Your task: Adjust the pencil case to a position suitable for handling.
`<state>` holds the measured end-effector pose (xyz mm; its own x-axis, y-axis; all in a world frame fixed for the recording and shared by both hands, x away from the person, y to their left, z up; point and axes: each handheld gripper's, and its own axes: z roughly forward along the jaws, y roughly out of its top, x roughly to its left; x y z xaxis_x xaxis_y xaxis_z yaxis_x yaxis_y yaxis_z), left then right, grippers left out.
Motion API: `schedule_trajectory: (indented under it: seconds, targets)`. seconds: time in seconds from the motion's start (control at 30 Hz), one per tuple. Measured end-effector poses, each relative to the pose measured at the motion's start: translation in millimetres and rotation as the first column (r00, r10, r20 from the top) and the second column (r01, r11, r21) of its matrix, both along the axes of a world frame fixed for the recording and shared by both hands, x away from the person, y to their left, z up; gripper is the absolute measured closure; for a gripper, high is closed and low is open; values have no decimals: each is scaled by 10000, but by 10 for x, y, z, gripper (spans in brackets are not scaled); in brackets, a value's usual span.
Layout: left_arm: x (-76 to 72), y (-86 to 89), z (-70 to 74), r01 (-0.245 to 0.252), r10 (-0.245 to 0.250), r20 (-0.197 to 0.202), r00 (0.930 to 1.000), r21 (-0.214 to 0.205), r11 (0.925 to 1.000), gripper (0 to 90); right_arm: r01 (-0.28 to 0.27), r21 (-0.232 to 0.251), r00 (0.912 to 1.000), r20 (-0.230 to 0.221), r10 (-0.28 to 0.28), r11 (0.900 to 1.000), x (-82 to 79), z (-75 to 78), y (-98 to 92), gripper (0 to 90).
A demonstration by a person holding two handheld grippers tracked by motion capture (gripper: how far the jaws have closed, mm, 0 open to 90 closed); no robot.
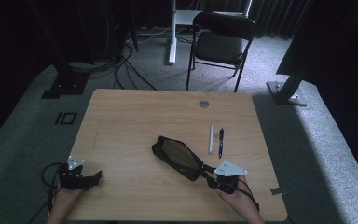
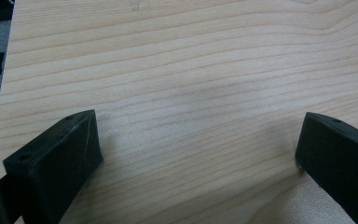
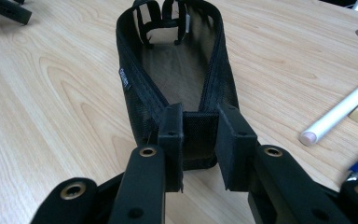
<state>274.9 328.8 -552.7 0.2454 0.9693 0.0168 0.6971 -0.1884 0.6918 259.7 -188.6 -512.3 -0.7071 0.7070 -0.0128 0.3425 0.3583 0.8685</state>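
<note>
While we pinch the near end panel of the black mesh pencil pouch mid-desk in the right gripper | pouch soft, light, floppy; stiffer zipper rim grips best | left gripper wide open, empty, at desk's near-left corner

A light wooden table with rounded corners stands on grey carpet. A small round grey cap sits in the tabletop near its far edge. Beyond the table, a black folding chair with a padded seat faces the table, and beside it rises the white leg of a desk. Black cables trail over the carpet at the far left. Dark curtains close off the back of the room. Black stands rise at left and right, each on a flat base. The room is dim, with brighter light falling on the carpet at the right.
</note>
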Motion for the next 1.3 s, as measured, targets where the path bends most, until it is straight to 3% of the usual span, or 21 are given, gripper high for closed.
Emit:
schedule_trajectory:
  seconds: [0.5, 0.83, 1.13, 1.3]
  targets:
    - [0, 0, 0, 2, -2, -2, 10000, -1, 10000, 3, 91, 67, 9999, -86, -90, 9999, -47, -1, -328, 729]
    - [0, 0, 0, 0, 0, -2, 10000, 0, 10000, 3, 447, -49, 9989, -111, -448, 9990, -72, 18, -526, 727]
    - [0, 0, 0, 2, -2, -2, 10000, 0, 10000, 3, 364, 131, 9991, -211, -361, 9993, -57, 25, -509, 561]
    - [0, 0, 0, 0, 0, -1, 10000, -2, 10000, 3, 291, 169, 9995, -162, -288, 9994, -44, 37, -481, 520]
